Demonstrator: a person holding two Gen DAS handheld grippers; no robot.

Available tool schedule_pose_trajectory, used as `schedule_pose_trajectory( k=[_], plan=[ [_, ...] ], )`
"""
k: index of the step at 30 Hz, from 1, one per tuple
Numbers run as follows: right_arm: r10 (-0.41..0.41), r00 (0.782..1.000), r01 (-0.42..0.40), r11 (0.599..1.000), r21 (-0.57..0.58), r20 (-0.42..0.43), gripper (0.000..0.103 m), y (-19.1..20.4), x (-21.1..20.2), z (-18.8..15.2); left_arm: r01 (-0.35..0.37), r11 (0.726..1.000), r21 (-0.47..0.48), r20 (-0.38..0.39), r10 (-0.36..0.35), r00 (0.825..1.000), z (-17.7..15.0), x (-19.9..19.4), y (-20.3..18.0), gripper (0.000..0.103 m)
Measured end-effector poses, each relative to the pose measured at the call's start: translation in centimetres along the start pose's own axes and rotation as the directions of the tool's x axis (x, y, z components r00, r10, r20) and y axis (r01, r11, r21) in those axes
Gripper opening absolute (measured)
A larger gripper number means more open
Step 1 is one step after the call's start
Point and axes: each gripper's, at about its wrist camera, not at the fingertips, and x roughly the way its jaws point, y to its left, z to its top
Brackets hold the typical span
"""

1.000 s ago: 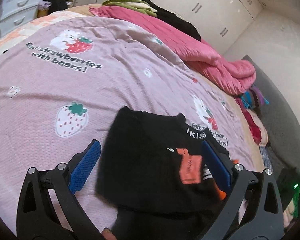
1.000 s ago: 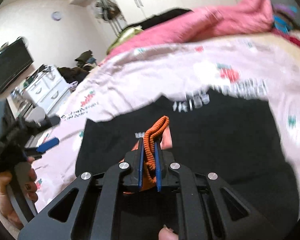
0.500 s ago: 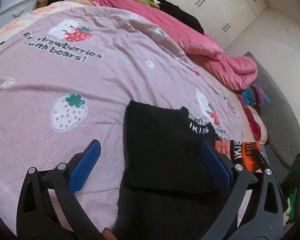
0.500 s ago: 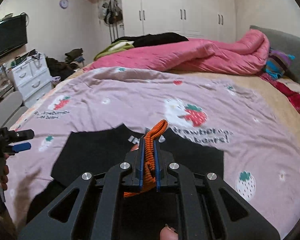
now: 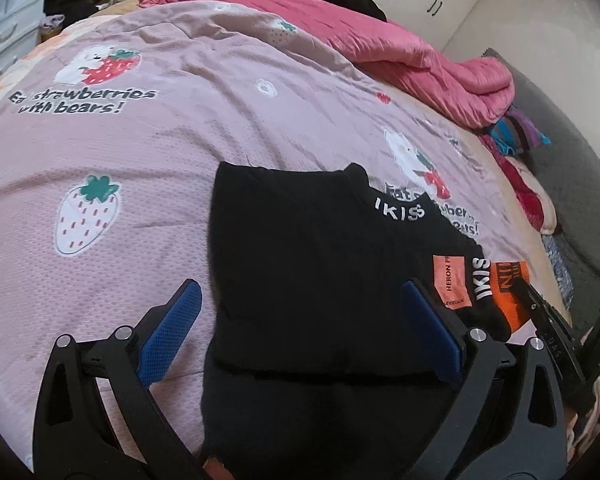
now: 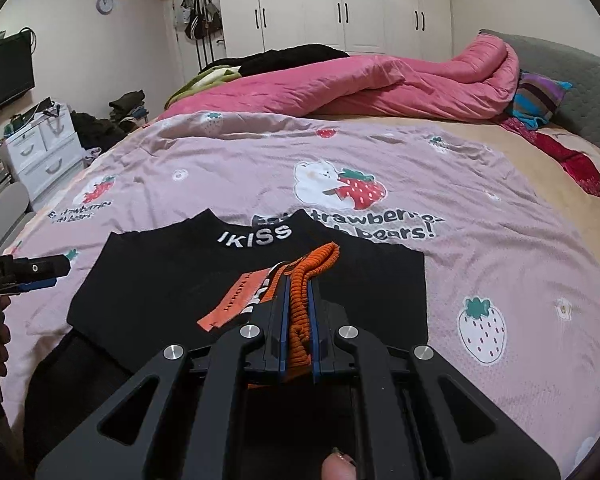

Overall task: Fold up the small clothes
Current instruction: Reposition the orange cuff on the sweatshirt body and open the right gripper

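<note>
At the far left of the right wrist view a white chest of drawers (image 6: 40, 156) stands by the wall under a dark flat screen (image 6: 4, 72); just below them, at the left edge, the left claw (image 6: 40, 276) pokes in, its blue-padded tip level with the garment's left edge. In the left wrist view that same left claw (image 5: 300, 332) fills the lower frame, wide open, holding nothing; one blue pad (image 5: 168, 336) lies over the pink strawberry-print bedcover (image 5: 140, 152) at lower left, the other blue pad (image 5: 432, 332) over the cloth at lower right. Between them, in the lower centre, lies the small black knit top with white IKISS lettering at the collar (image 5: 300, 264), spread on the bedcover, collar pointing toward the top of the frame. In the right wrist view the black top (image 6: 160, 292) sits in the lower centre-left; an orange rectangular label (image 6: 236, 300) lies on it; the right claw (image 6: 300, 320) at bottom centre is clamped tight on the orange ribbed cuff (image 6: 312, 268) of the garment, the cuff bunched upward between the pads. Toward the upper right a rumpled pink quilt (image 6: 380, 84) lies across the bed; white wardrobe doors (image 6: 340, 4) stand behind; a striped pillow (image 6: 540, 100) rests against the grey headboard (image 6: 580, 80) at far right.
</note>
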Motion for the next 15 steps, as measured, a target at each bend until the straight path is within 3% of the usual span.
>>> schedule_pose_trajectory(
  k=[9,15],
  plan=[
    [0.009,0.999,-0.005,0.997,0.075,-0.048,0.009,-1.9,0.7,-0.7,-0.012,0.998,0.063,-0.01,0.013,1.0,-0.7,1.3,-2.0,0.092],
    [0.017,0.999,-0.012,0.994,0.106,-0.044,0.011,-2.5,0.2,-0.8,0.006,0.996,0.088,-0.028,-0.004,1.0,-1.1,2.2,-2.9,0.079]
  ],
)
